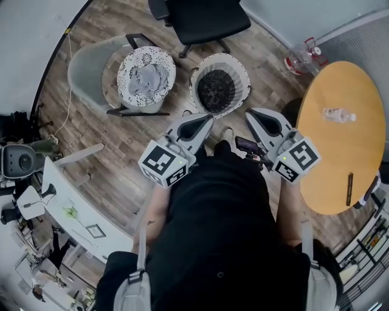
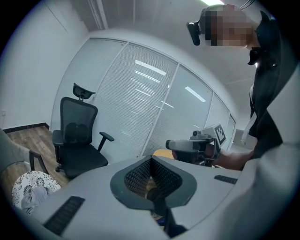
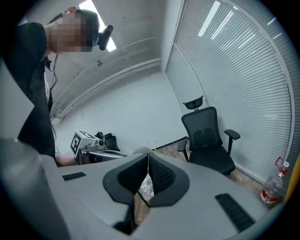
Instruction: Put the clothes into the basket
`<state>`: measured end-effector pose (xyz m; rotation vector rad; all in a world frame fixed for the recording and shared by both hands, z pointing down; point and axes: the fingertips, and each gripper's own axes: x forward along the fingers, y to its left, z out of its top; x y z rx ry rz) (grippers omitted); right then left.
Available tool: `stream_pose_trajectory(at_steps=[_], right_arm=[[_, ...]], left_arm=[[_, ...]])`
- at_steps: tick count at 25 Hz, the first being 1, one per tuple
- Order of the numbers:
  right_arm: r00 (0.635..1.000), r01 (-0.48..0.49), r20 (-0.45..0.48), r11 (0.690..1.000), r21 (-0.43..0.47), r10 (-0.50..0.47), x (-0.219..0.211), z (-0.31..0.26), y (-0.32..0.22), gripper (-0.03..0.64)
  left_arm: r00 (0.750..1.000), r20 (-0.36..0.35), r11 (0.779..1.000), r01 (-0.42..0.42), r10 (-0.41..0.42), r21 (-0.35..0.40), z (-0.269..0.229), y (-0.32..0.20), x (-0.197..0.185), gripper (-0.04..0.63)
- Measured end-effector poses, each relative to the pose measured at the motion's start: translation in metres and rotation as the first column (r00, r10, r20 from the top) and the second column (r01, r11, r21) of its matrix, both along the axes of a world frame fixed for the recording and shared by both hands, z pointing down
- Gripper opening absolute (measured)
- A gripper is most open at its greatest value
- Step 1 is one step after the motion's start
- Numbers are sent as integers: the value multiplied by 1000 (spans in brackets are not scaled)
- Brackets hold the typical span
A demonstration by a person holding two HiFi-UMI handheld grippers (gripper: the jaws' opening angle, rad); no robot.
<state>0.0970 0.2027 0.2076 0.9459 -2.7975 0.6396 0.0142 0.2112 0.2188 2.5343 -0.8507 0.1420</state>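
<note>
The left claw (image 2: 151, 160) and the right claw (image 3: 148, 157) are both seen fully closed, with nothing gripped. Crumpled grey clothes (image 1: 146, 79) are lodged in a white, black-speckled round basket (image 1: 129, 65), well ahead of the left claw. A white ribbed basket (image 1: 242, 71) with a dark inside is set just beyond both claws on the wooden plank floor (image 1: 121, 143). A black office chair (image 1: 203, 18) is placed behind.
</note>
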Motion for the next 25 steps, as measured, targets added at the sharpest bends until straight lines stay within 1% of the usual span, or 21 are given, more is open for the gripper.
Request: stream_pose_trajectory(at_steps=[5, 10, 15, 19, 25], right_arm=[[1000, 11, -6, 1000, -5, -11, -34, -2, -26, 17], [999, 26, -33, 1000, 11, -26, -76, -3, -46, 17], [997, 44, -61, 999, 15, -43, -116, 1, -55, 17], [997, 31, -75, 999, -10, -32, -141, 6, -65, 17], [996, 1, -90, 998, -59, -6, -164, 17, -68, 17]], left_arm=[[1000, -7, 1000, -15, 15, 12, -2, -29, -24, 11], [1000, -15, 1000, -12, 12, 22, -1, -53, -62, 11], [1000, -20, 1000, 0, 0, 1, 11, -74, -100, 11], [1000, -24, 1000, -6, 5, -15, 19, -90, -122, 11], [1000, -1, 999, -2, 2, -45, 43, -104, -150, 11]])
